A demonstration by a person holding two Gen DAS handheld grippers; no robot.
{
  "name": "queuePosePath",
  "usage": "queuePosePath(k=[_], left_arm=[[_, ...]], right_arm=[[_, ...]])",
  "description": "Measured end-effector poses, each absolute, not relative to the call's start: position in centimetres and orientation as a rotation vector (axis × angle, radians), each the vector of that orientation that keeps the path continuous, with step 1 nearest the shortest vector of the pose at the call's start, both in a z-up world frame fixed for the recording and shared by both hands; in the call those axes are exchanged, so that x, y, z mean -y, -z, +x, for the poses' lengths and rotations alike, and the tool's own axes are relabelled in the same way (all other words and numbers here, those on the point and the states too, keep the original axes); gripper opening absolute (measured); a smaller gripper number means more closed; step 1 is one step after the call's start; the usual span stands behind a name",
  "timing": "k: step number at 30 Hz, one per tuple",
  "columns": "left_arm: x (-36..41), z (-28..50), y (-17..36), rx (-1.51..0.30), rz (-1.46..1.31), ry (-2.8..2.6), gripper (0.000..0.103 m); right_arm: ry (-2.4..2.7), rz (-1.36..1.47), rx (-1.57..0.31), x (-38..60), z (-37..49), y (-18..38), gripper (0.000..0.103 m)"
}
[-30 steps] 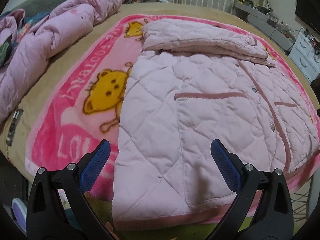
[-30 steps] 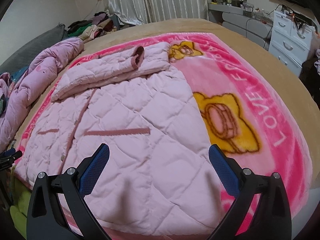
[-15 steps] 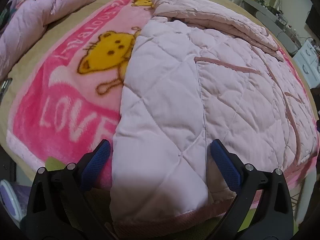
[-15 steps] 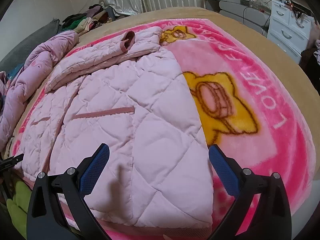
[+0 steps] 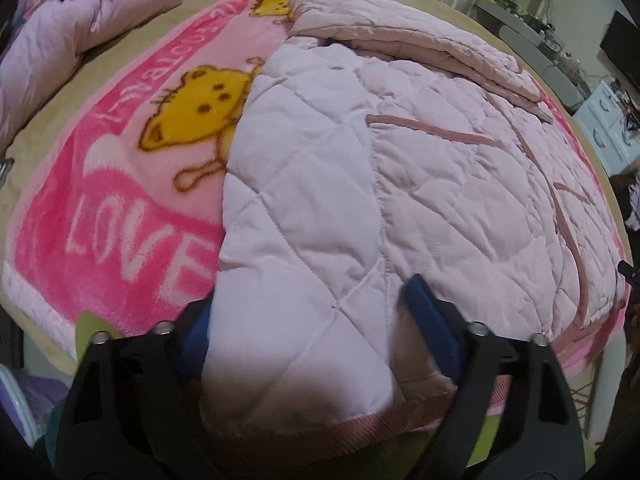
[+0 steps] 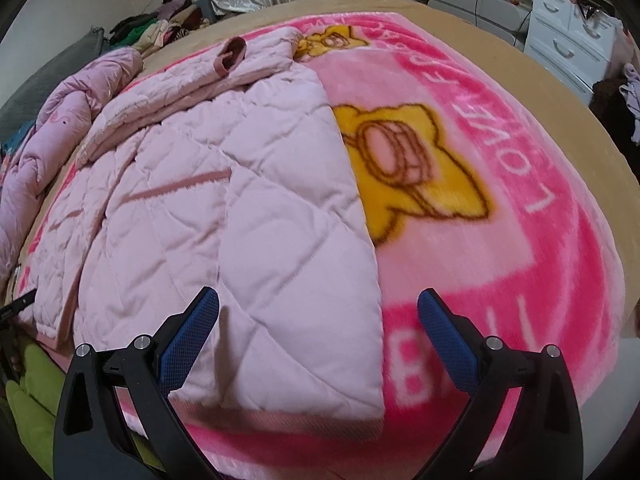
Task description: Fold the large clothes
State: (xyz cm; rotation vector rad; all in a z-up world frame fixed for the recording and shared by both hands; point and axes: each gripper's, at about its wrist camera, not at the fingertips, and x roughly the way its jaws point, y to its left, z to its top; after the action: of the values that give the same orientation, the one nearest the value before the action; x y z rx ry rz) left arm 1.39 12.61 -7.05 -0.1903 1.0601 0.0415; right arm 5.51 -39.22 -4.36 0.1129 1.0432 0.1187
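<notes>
A pale pink quilted jacket [image 5: 400,184] lies flat on a pink cartoon blanket [image 5: 120,184], its sleeves folded across the top. My left gripper [image 5: 316,332] is open, its blue fingers [image 5: 432,328] straddling the jacket's near left hem corner, fabric bulging between them. In the right wrist view the jacket [image 6: 224,216] fills the left half. My right gripper [image 6: 320,340] is open over the jacket's near right hem corner, just above the cloth and the blanket [image 6: 500,240].
A crumpled pink quilt [image 5: 80,32] lies along the bed's left side. White drawers [image 6: 572,48] and a low shelf stand to the right of the bed. A heap of clothes [image 6: 160,24] sits at the far end. Green fabric [image 6: 28,392] hangs at the near edge.
Both grippers have dropped lower and closer to the jacket's near hem. The left gripper's fingers now sit around the hem corner with fabric between them. Both stay open.
</notes>
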Motion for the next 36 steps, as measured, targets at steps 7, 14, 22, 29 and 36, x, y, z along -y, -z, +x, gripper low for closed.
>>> queuePosePath(k=[7, 14, 22, 29, 36], left_arm=[[-11.6, 0.8, 5.4, -0.996, -0.13, -0.033, 0.024], [-11.2, 0.8, 4.9, -0.973, -0.099, -0.02, 0.023], [-12.3, 0.7, 6.0, -1.003, -0.15, -0.022, 0.047], [-13.4, 0.6, 7.3, -1.051, -0.221, -0.02, 0.064], [-12.2, 0.5, 7.2, -1.057, -0.176, 0.01, 0.04]], right_arm=[[-0.185, 0.127, -1.121, 39.3, 4.9, 5.5, 0.099], [-0.281, 0.239, -1.139, 40.4, 4.1, 7.0, 0.094], [-0.385, 0.27, -1.067, 39.6, 3.0, 5.0, 0.035], [-0.435, 0.277, -0.891, 39.1, 2.9, 0.6, 0.02], [-0.426, 0.294, -0.844, 39.2, 3.6, -0.2, 0.02]])
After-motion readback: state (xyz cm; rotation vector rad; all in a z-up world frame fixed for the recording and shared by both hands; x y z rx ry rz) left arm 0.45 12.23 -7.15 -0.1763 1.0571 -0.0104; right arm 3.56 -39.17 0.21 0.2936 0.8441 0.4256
